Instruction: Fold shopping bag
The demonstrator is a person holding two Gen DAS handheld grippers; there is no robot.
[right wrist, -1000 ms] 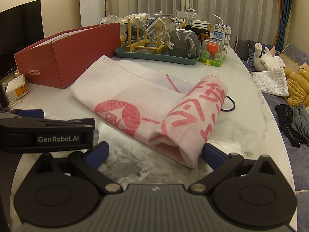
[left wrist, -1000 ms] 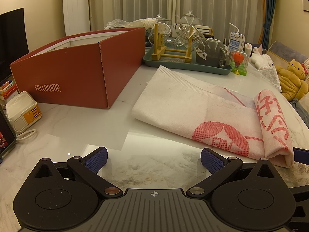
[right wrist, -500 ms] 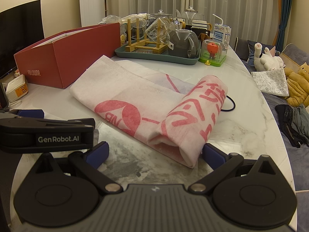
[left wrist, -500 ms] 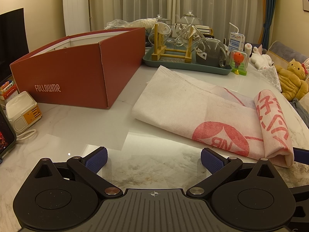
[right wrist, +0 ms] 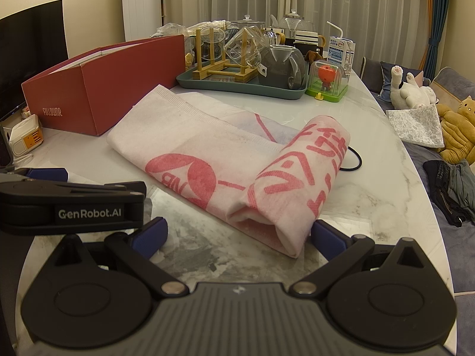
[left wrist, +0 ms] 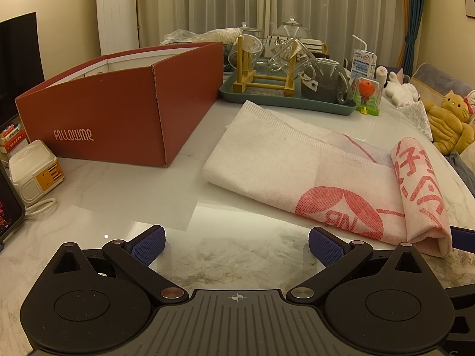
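Observation:
The white shopping bag with red print (left wrist: 311, 172) (right wrist: 207, 160) lies flat on the marble table, its right end rolled over into a thick fold (right wrist: 299, 184). My left gripper (left wrist: 236, 244) stands open over bare table just in front of the bag's left part, holding nothing. My right gripper (right wrist: 239, 235) is open too, and the near end of the rolled fold lies between its blue pads (right wrist: 326, 235) without being pinched. The left gripper's black body (right wrist: 74, 204) shows at the left of the right wrist view.
A red open box (left wrist: 118, 109) stands at the left. Behind the bag are a green tray with glassware (left wrist: 285, 98), a small toy dome (left wrist: 366, 95) and a drink carton (left wrist: 363, 63). A black hair tie (right wrist: 353, 160) lies right of the roll. The table edge curves at right.

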